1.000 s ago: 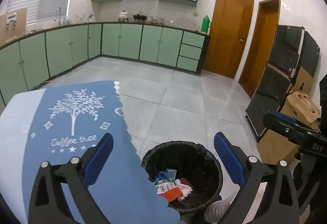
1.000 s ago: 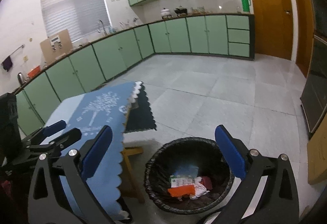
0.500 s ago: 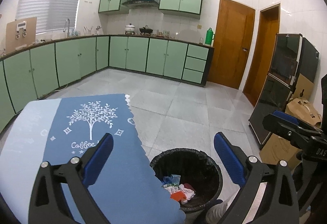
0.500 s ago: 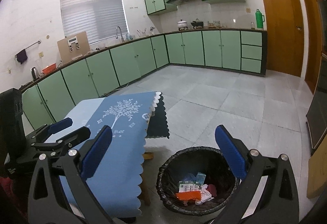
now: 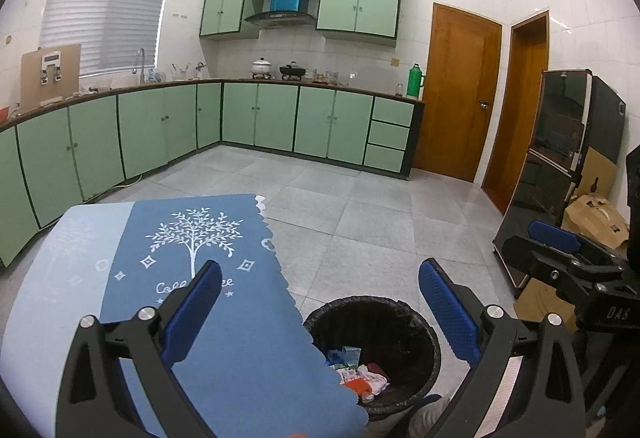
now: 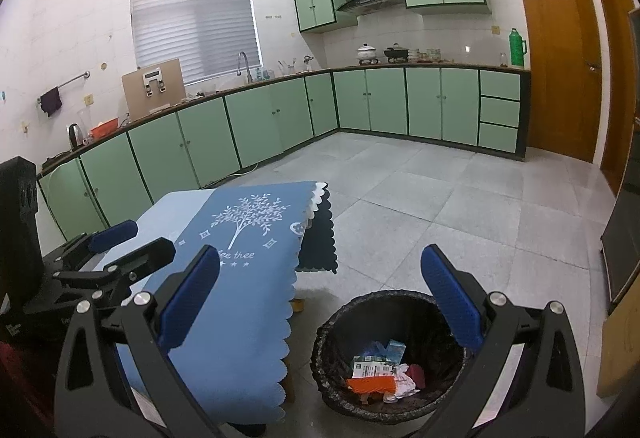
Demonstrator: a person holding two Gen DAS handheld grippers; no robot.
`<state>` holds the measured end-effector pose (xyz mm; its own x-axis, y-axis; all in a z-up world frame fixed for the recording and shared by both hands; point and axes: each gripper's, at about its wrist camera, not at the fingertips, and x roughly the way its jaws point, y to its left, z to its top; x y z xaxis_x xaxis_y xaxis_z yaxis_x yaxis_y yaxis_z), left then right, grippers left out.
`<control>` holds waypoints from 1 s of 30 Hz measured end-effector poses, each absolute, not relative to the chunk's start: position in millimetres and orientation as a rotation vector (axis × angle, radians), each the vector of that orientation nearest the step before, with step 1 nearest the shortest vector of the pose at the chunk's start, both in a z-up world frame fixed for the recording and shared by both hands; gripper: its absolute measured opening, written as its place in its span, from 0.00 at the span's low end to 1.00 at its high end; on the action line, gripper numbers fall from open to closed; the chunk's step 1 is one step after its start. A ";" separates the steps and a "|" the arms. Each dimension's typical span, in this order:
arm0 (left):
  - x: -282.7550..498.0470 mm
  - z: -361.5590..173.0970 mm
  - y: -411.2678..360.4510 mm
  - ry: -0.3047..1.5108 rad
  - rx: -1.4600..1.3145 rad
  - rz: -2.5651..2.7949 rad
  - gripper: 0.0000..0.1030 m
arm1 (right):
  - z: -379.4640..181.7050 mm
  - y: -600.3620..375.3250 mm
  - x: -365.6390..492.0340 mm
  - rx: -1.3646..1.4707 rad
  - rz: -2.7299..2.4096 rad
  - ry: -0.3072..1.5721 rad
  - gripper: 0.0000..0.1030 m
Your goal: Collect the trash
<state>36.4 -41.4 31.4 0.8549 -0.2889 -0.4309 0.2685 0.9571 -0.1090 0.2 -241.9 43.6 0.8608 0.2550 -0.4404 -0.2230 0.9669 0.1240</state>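
Note:
A black-lined trash bin (image 5: 416,322) stands on the floor beside the table; it also shows in the right wrist view (image 6: 340,366). Several pieces of trash (image 6: 380,374) lie in it: an orange wrapper, white crumpled paper, a blue carton; they also show in the left wrist view (image 5: 360,378). My left gripper (image 5: 320,306) is open and empty, held above the table edge and bin. My right gripper (image 6: 320,302) is open and empty, above the bin. Each gripper shows in the other's view: the right one (image 5: 560,250) and the left one (image 6: 120,246).
A table with a blue "Coffee tree" cloth (image 5: 208,270) is at the left, also in the right wrist view (image 6: 240,258). Green cabinets (image 5: 280,118) line the far walls. Wooden doors (image 5: 456,94), a black cabinet (image 5: 560,150) and cardboard boxes (image 5: 596,214) stand at the right. Grey tiled floor (image 6: 460,206).
Both grippers have risen and tilted up, so the bin and table sit lower in view and more of the kitchen shows. Both stay open and empty.

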 end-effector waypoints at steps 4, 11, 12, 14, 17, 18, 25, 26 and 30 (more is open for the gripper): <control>35.7 32.4 -39.3 0.458 -0.045 -0.288 0.94 | 42.5 -239.7 0.8 0.065 0.253 0.471 0.95; 34.4 34.1 -38.5 0.461 -0.042 -0.282 0.94 | 38.9 -233.7 1.5 0.050 0.255 0.473 0.95; 34.5 34.0 -38.6 0.461 -0.042 -0.281 0.94 | 38.8 -233.3 1.7 0.049 0.255 0.474 0.95; 34.6 34.4 -38.0 0.462 -0.043 -0.280 0.94 | 38.6 -233.0 1.4 0.048 0.255 0.473 0.95; 35.0 34.7 -37.7 0.460 -0.042 -0.279 0.94 | 38.6 -232.4 1.7 0.049 0.255 0.476 0.95; 35.1 34.9 -38.2 0.461 -0.041 -0.279 0.94 | 38.5 -232.0 1.5 0.050 0.256 0.475 0.95; 34.8 33.7 -36.6 0.459 -0.036 -0.274 0.94 | 37.8 -231.3 2.9 0.049 0.259 0.476 0.95; 34.9 33.7 -36.5 0.460 -0.035 -0.273 0.94 | 37.9 -231.2 3.0 0.048 0.259 0.475 0.95; 34.7 33.5 -36.4 0.460 -0.033 -0.270 0.94 | 37.8 -230.9 3.2 0.048 0.259 0.475 0.95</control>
